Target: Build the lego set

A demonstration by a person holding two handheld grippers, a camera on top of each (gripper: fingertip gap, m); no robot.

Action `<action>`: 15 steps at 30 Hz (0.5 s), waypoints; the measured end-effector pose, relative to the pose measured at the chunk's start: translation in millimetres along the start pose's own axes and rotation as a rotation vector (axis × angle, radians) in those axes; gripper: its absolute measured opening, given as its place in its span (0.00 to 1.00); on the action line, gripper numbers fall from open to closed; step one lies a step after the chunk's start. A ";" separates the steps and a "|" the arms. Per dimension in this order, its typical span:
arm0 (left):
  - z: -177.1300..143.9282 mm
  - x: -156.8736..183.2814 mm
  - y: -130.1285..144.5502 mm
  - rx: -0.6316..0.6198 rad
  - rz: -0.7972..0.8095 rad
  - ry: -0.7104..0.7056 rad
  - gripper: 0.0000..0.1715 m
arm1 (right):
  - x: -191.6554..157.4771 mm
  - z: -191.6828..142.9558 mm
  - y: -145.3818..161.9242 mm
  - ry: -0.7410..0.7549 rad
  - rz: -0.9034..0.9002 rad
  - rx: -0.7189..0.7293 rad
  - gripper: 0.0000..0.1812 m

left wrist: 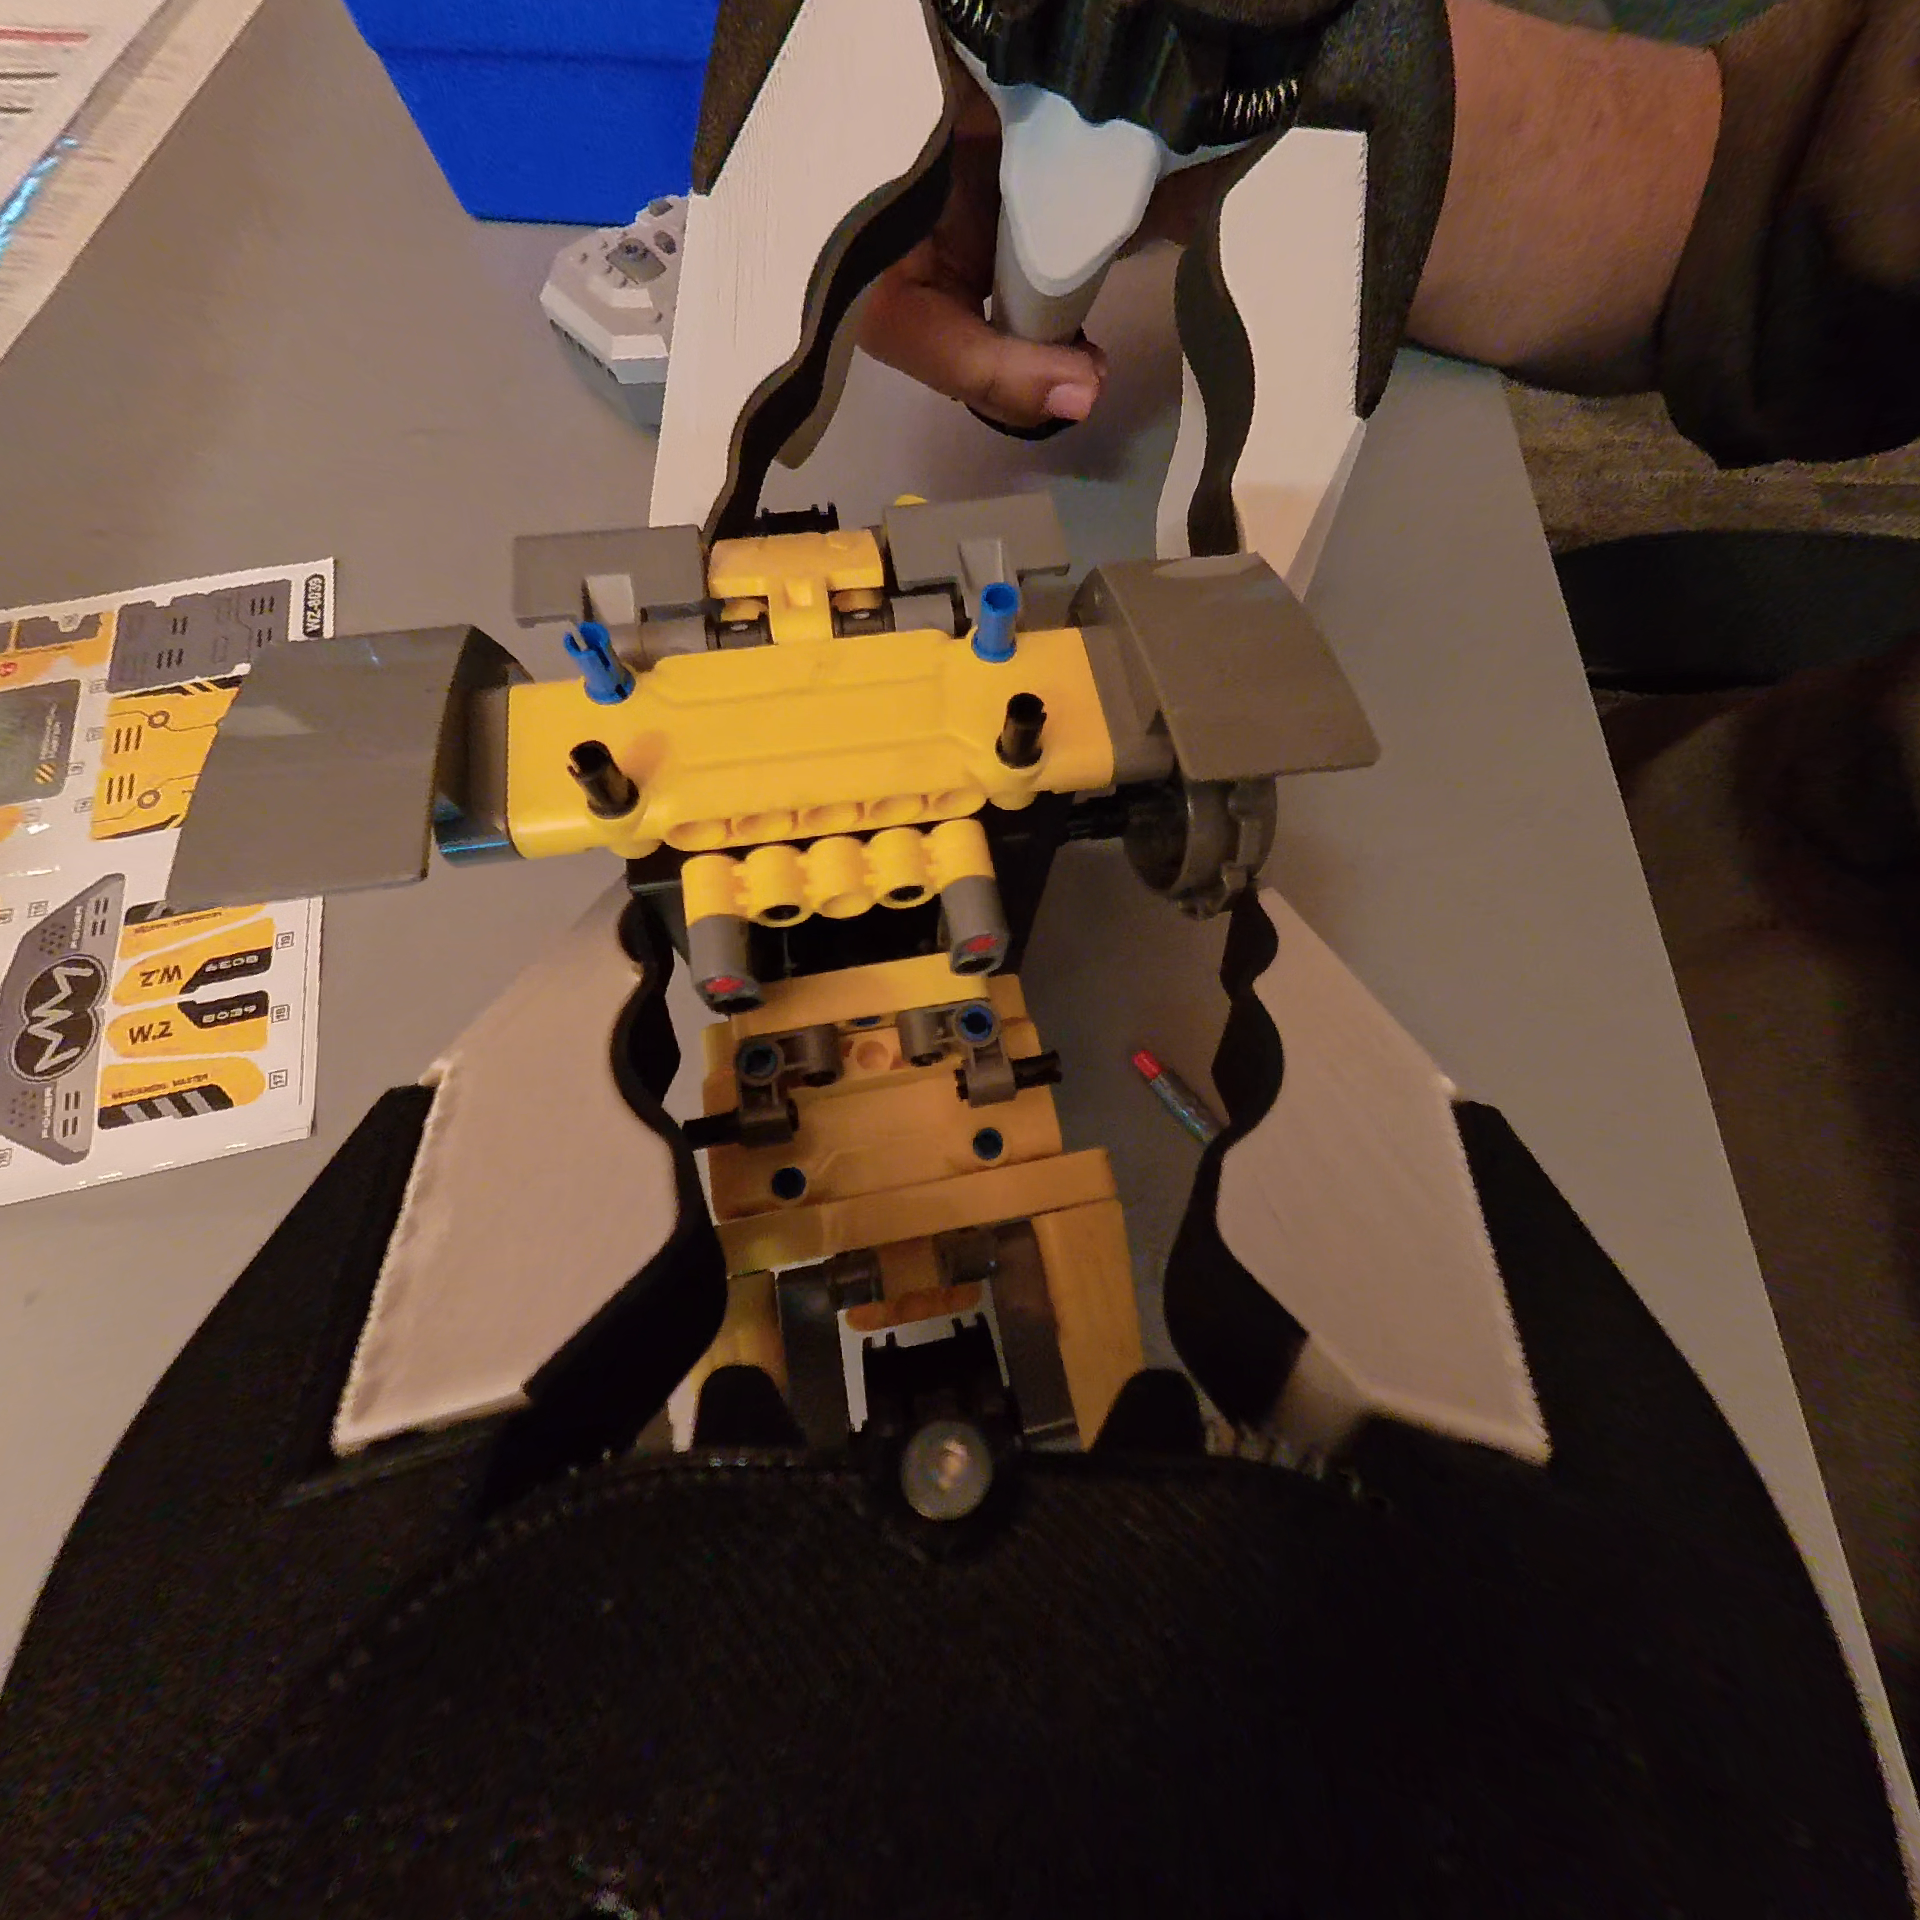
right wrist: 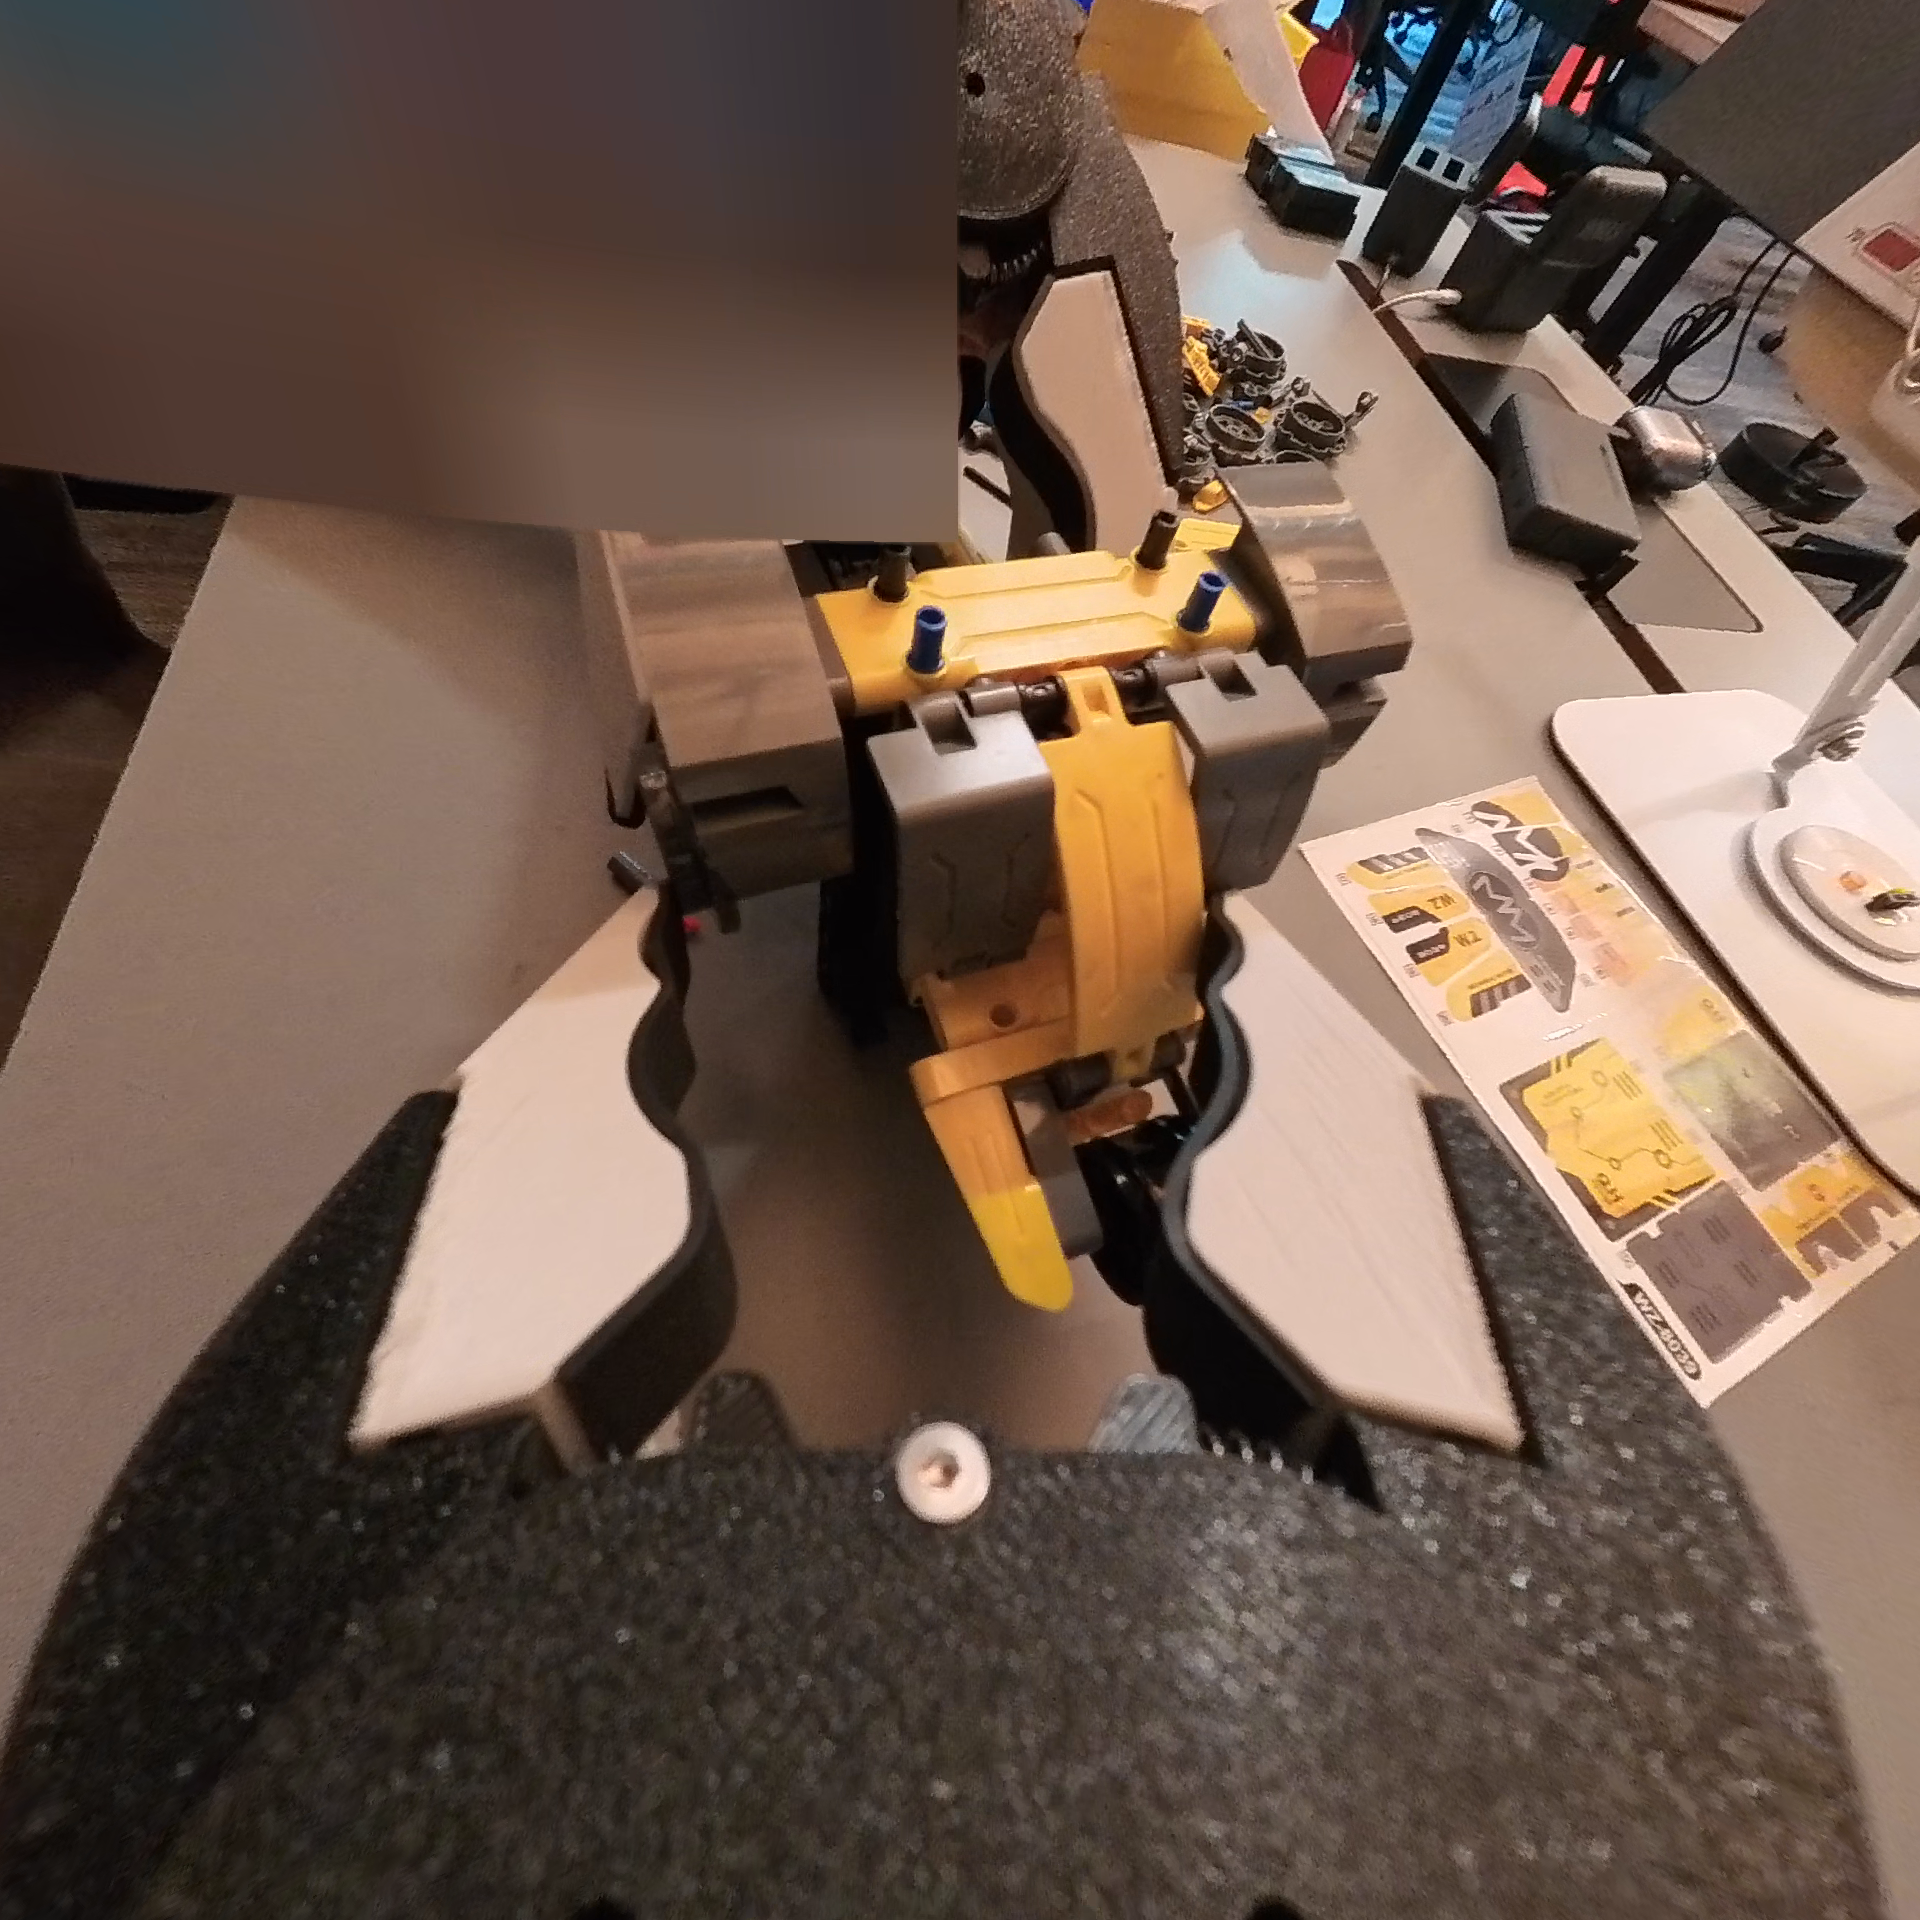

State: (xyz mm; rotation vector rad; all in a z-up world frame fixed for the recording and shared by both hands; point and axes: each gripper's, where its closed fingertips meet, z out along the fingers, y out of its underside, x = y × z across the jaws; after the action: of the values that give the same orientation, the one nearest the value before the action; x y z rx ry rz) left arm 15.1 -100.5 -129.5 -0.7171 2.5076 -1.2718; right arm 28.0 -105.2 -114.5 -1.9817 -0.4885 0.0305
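A yellow and grey brick-built vehicle model (left wrist: 831, 727) stands on the grey table (left wrist: 416, 416), with blue and black pins sticking up from its top. My left gripper (left wrist: 940, 935) is open around the model's narrow yellow end; its left finger pad (left wrist: 649, 1049) is against the model, and table shows between the model and the right pad. My right gripper (right wrist: 940, 925) is open around the opposite end of the model (right wrist: 1101, 831); its right finger (right wrist: 1216, 997) touches the yellow nose and the left one is apart. The right gripper also shows in the left wrist view (left wrist: 977, 488), held by a hand.
A sticker sheet (left wrist: 156, 883) lies left of the model; it also shows in the right wrist view (right wrist: 1558, 1039). A small grey pin with a red tip (left wrist: 1174, 1096), a grey battery box (left wrist: 613, 291), a blue bin (left wrist: 551, 94), loose wheels (right wrist: 1257, 395) and a white lamp base (right wrist: 1714, 831) are nearby. The tips of both grippers are at nearly the same place.
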 end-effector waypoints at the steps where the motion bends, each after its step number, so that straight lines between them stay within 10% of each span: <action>1: 0.1 -0.1 0.1 -0.001 0.000 0.000 0.60 | -0.1 -0.1 0.0 -0.001 0.000 -0.002 0.54; 15: -0.4 -0.8 0.8 -0.020 0.008 -0.004 0.58 | 0.7 0.4 -0.2 0.002 0.006 -0.016 0.53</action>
State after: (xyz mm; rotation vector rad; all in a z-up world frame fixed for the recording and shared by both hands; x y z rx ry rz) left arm 15.4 -99.4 -129.9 -0.7130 2.5209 -1.2424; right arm 28.5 -104.6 -114.4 -1.9987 -0.4828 0.0287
